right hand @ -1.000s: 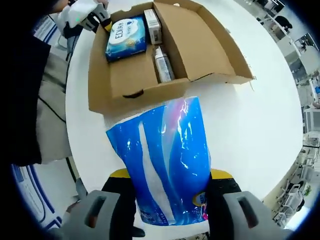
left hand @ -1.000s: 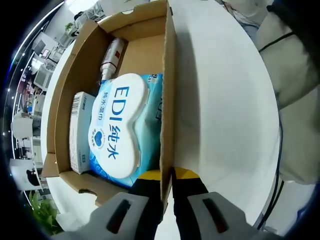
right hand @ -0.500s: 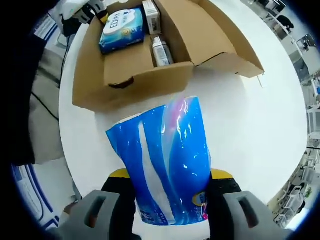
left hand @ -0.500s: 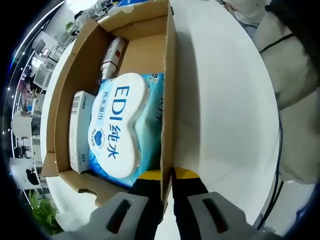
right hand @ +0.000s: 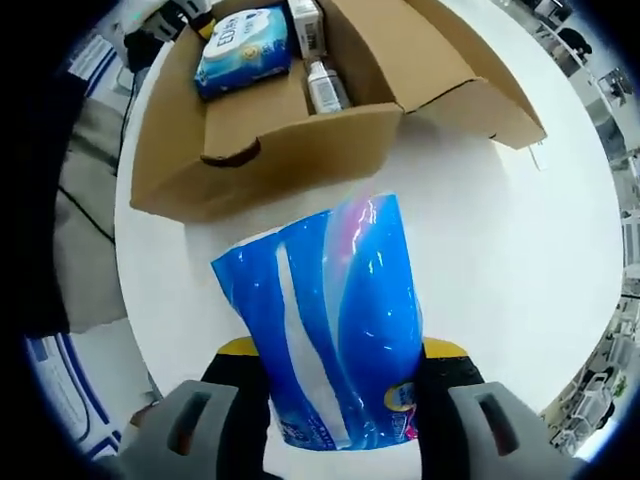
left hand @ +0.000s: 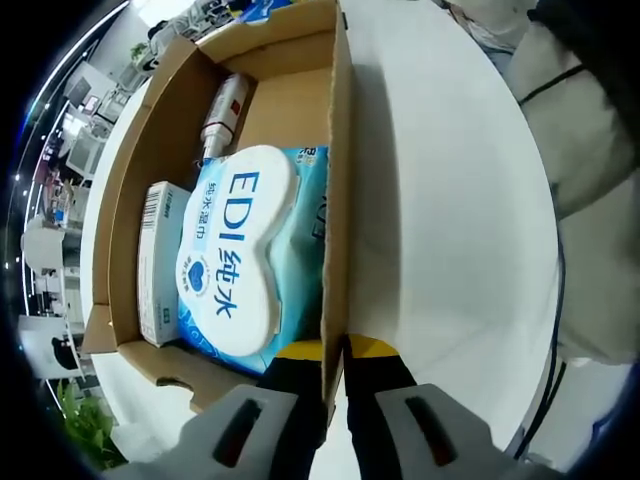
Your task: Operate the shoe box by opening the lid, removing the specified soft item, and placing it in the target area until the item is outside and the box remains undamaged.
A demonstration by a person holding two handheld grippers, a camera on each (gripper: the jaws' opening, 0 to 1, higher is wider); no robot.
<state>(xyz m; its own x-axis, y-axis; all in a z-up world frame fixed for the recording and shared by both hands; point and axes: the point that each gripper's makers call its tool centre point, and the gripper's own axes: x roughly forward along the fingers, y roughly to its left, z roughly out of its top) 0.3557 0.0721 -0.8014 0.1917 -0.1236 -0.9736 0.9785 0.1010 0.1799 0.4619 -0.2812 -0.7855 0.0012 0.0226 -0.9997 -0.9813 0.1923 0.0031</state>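
Glossy blue soft pack (right hand: pixel 335 325), low and central in the right gripper view, sits squeezed in the right gripper (right hand: pixel 340 400), looking light, squashy, slippery, while the left gripper (left hand: pixel 335 400) pinches the cardboard box (left hand: pixel 338 200) wall.

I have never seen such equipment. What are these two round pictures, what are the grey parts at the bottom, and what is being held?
A person holds a two-jaw gripper in each hand; each gripper carries a fisheye camera. The grey parts are each gripper's own jaws. In the left gripper view, the left gripper is shut on a wall of the open cardboard box, steadying it. Inside lie a wet-wipes pack, a small white carton and a small bottle. In the right gripper view, the right gripper holds a shiny blue soft pack above the white table, outside the box.
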